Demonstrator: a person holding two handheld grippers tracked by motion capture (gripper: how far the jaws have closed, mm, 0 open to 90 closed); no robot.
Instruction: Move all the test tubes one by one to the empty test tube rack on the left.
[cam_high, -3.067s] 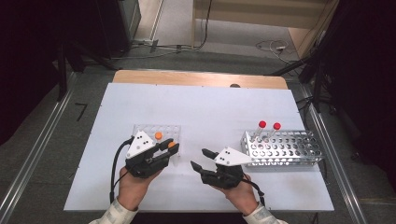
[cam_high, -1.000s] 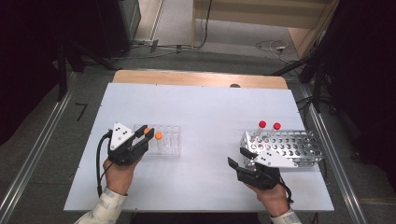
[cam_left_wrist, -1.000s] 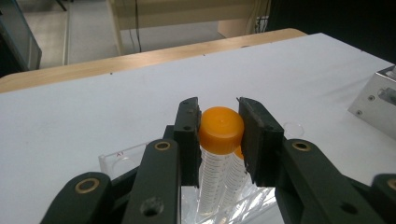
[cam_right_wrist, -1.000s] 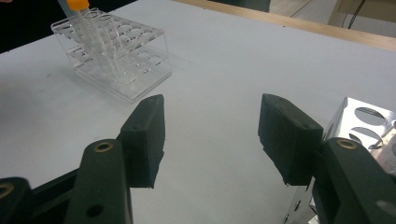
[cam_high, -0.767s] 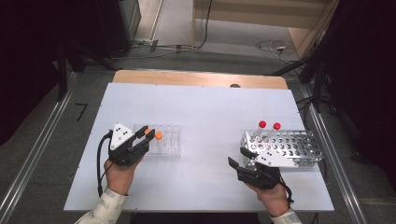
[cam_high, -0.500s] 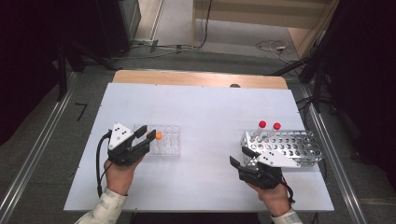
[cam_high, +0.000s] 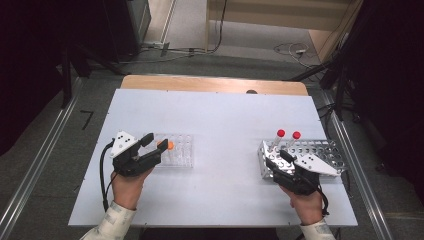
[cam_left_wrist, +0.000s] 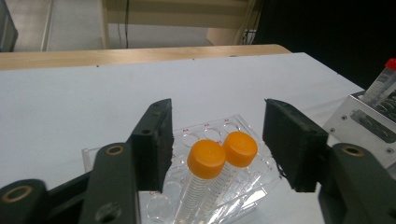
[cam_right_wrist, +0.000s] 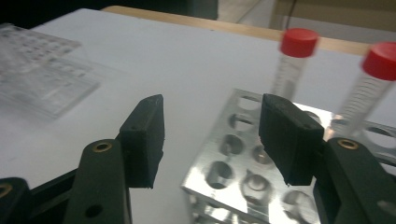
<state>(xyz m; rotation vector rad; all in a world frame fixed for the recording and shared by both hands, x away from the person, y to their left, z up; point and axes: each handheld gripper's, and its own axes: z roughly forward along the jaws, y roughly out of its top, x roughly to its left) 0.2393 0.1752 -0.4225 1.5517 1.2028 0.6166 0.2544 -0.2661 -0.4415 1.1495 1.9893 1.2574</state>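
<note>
Leftmost on the white tabletop (cam_high: 225, 120), the left gripper (cam_high: 150, 150) sits at the near end of a clear plastic rack (cam_high: 177, 156). Its fingers (cam_left_wrist: 156, 135) have just been opening and now stand apart, with two orange-capped tubes (cam_left_wrist: 207, 159) between them but untouched. The high view resolves these tubes as a single orange spot beside the gripper; the left gripper view separates them into two, standing side by side in the rack's wells and leaning slightly toward the camera.

Further right, the metal rack (cam_high: 320, 152) stands near the right edge of the tabletop. Two red-capped tubes (cam_high: 280, 135) stand upright in its far left corner. The right gripper (cam_high: 274, 162) is at the rack's near left corner, fingers (cam_right_wrist: 144, 135) wide with nothing held; the right gripper view shows one finger over bare tabletop and the other over the rack's holes. That view also shows the clear plastic rack, blurred, at far left.

A wooden strip (cam_high: 215, 84) borders the far edge of the tabletop. Grey floor (cam_high: 190, 55) with loose cables lies beyond, and metal rails run along both sides.

Count: two grippers, two racks, two orange-capped tubes, two red-capped tubes.
</note>
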